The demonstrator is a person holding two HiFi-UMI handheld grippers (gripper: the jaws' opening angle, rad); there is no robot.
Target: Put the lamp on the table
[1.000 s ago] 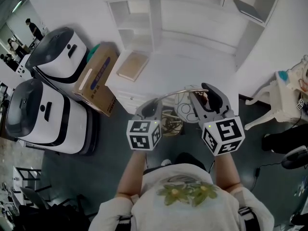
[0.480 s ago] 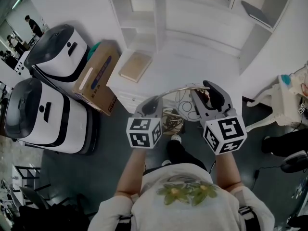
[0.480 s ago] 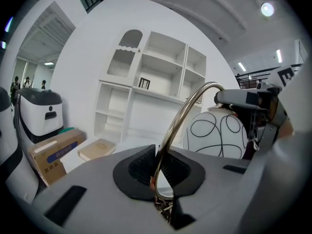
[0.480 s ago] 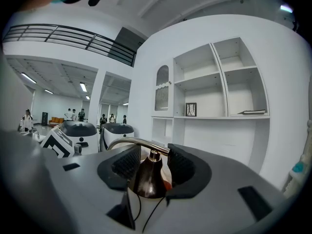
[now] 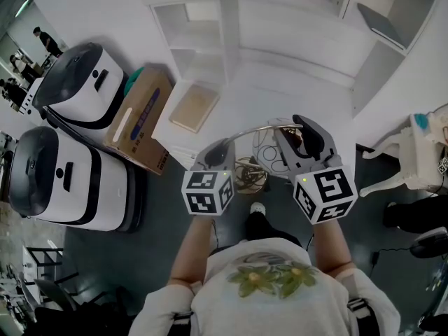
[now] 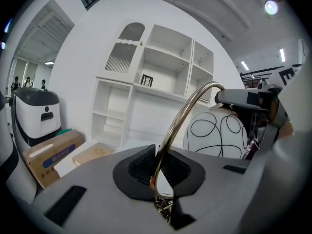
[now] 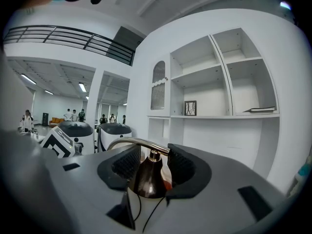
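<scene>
The lamp has a curved brass arm (image 5: pixel 246 131) and a white globe shade (image 5: pixel 268 154) drawn with black loops. I carry it in the air with both grippers, in front of the white table (image 5: pixel 280 96). My left gripper (image 5: pixel 218 157) is shut on the brass arm (image 6: pixel 181 117) near its lower end. My right gripper (image 5: pixel 299 134) is shut on the dark bronze cap (image 7: pixel 146 177) above the shade (image 6: pixel 217 132), where the arm (image 7: pixel 130 142) meets it. The lamp's base is hidden below the left gripper (image 6: pixel 158 172).
A tan book (image 5: pixel 194 108) lies on the table's left part. White shelves (image 5: pixel 203 26) rise behind it. A cardboard box (image 5: pixel 138 116) and two white-and-black machines (image 5: pixel 66 173) stand at the left. A white chair (image 5: pixel 409 149) is at the right. Tangled cords (image 5: pixel 246 176) lie below the table edge.
The view has crept a little toward the table, and a shoe now shows below the lamp. Both grippers keep the same hold on the lamp.
</scene>
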